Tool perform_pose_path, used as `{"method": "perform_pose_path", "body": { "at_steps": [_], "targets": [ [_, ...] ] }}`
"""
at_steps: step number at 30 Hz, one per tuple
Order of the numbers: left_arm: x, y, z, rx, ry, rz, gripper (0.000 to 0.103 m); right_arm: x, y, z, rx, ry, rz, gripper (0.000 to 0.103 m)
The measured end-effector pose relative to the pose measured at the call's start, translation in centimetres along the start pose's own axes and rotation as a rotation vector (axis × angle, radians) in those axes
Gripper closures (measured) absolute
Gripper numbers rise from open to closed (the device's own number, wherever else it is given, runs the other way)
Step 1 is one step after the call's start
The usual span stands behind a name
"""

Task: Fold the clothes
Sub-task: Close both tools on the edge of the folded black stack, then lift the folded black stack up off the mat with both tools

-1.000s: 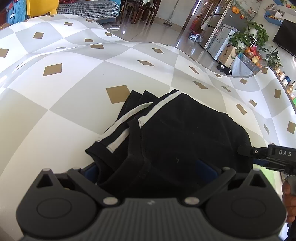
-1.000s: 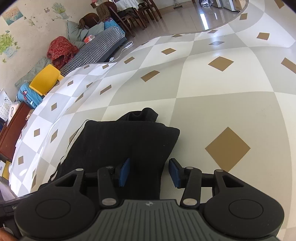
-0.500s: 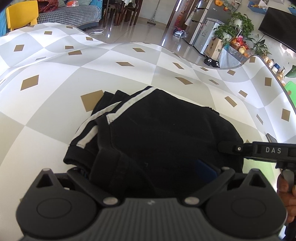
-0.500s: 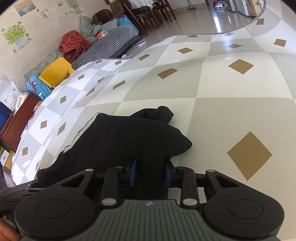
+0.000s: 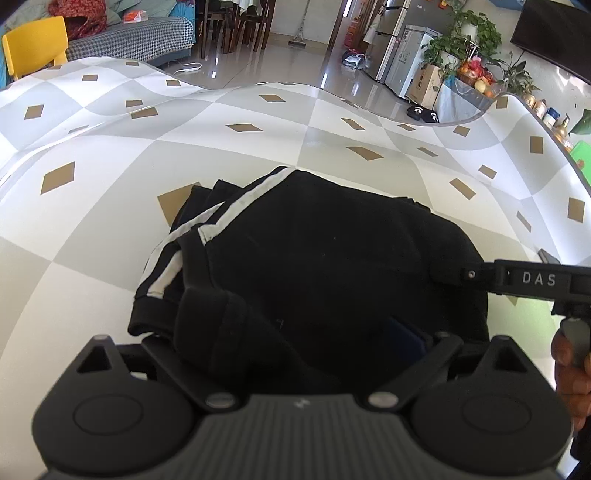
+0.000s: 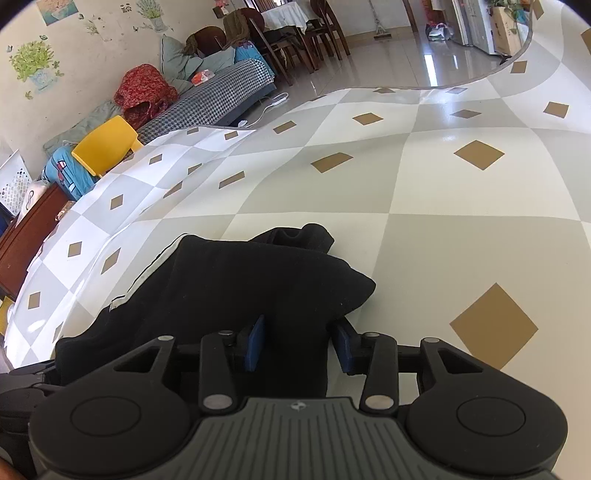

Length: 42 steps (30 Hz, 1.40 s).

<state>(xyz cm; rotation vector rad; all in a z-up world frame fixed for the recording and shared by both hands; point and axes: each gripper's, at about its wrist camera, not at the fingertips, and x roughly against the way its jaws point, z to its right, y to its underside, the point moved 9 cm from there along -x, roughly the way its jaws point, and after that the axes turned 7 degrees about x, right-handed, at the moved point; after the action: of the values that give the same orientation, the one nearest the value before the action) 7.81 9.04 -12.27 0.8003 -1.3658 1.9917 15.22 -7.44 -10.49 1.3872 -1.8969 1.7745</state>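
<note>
A black garment with white stripes [image 5: 325, 258] lies folded in a bundle on a checkered tablecloth [image 5: 110, 206]. My left gripper [image 5: 291, 343] stands wide open with the near edge of the garment bunched between its fingers; one blue pad [image 5: 404, 338] shows through the cloth. My right gripper [image 6: 297, 345] is shut on the garment's [image 6: 229, 291] right edge, blue pads [image 6: 255, 343] pressing the cloth. The right gripper also shows at the right of the left wrist view [image 5: 532, 280].
The tablecloth [image 6: 461, 206] with gold diamonds spreads far and right of the garment. A yellow chair [image 6: 107, 144] and a sofa [image 6: 207, 99] stand beyond the table's far edge. A fridge [image 5: 399, 40] and plants [image 5: 469, 33] are in the background.
My right gripper closed from open onto the garment's right edge. The garment bundle has been pushed a little away, and both cameras tilted up slightly.
</note>
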Motion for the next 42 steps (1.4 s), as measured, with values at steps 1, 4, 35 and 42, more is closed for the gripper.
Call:
{"method": "perform_pose_path", "body": {
  "at_steps": [1, 4, 35, 42],
  "targets": [
    [0.0, 0.1, 0.0, -0.008, -0.006, 0.002, 0.008, 0.0, 0.0, 0.0, 0.007, 0.002, 0.006, 0.062],
    [0.1, 0.2, 0.1, -0.026, -0.022, 0.009, 0.010, -0.1, 0.0, -0.2, 0.017, 0.009, 0.027, 0.062],
    [3.9, -0.2, 2.2, -0.168, -0.112, 0.117, 0.071, 3.8, -1.7, -5.0, 0.309, 0.099, 0.135, 0.085],
    [5.7, -0.7, 2.7, -0.169, -0.116, 0.153, 0.071, 5.4, -2.3, -5.7, 0.325, 0.103, 0.171, 0.085]
  ]
}}
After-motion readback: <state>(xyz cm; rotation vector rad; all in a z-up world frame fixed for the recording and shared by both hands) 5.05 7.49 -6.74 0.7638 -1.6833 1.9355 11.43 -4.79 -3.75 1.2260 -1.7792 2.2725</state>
